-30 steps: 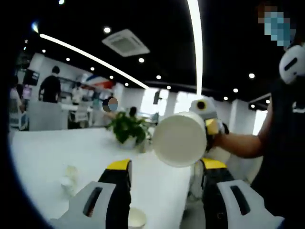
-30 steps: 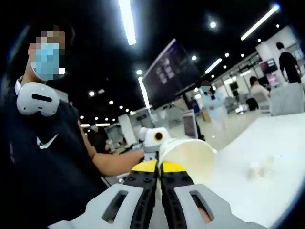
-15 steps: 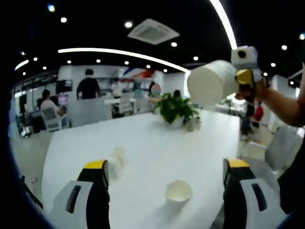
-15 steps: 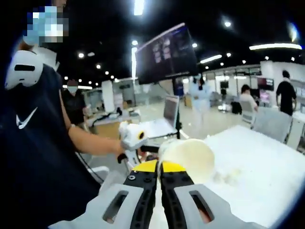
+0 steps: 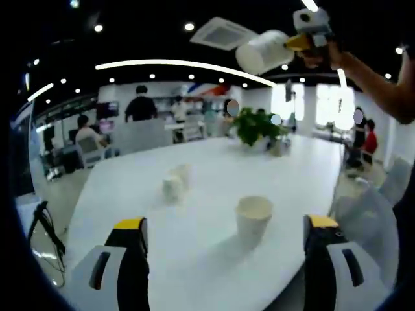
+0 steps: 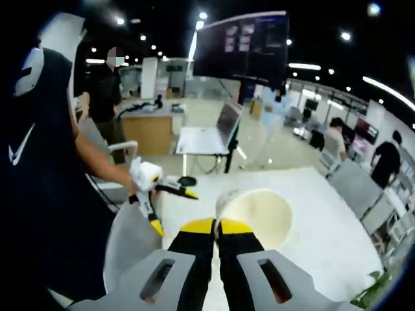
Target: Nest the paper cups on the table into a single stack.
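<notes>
Left gripper view. The left claw [image 5: 224,227] stands wide, its two yellow-tipped grey jaws far apart at the bottom edge with nothing between them. Ahead of them, an upright cream paper cup [image 5: 253,221] stands mouth-up on the large white table [image 5: 130,194], near the table's right edge. Farther back and to the left, a pair of small pale paper cups [image 5: 175,183] sits close together on the same table; blur hides whether they touch or are nested. A green potted plant [image 5: 257,126] stands at the far end of the table. At the upper right, the right claw [image 5: 299,43] is held high above the table by a bare forearm [image 5: 376,81] and carries a white paper cup [image 5: 262,52] tipped on its side, its base turned toward the camera. People sit and stand in the office beyond.

Right gripper view. The right claw [image 6: 216,227] is narrow, its yellow-tipped jaws pressed nearly together on the rim of the white paper cup [image 6: 256,215], whose open mouth faces the camera. The white table [image 6: 337,246] lies beneath and beyond the cup. To the left, the left claw [image 6: 174,207] appears at the end of the person's arm, its jaws spread apart. A dark wall screen [image 6: 246,48] hangs above the background desks.
</notes>
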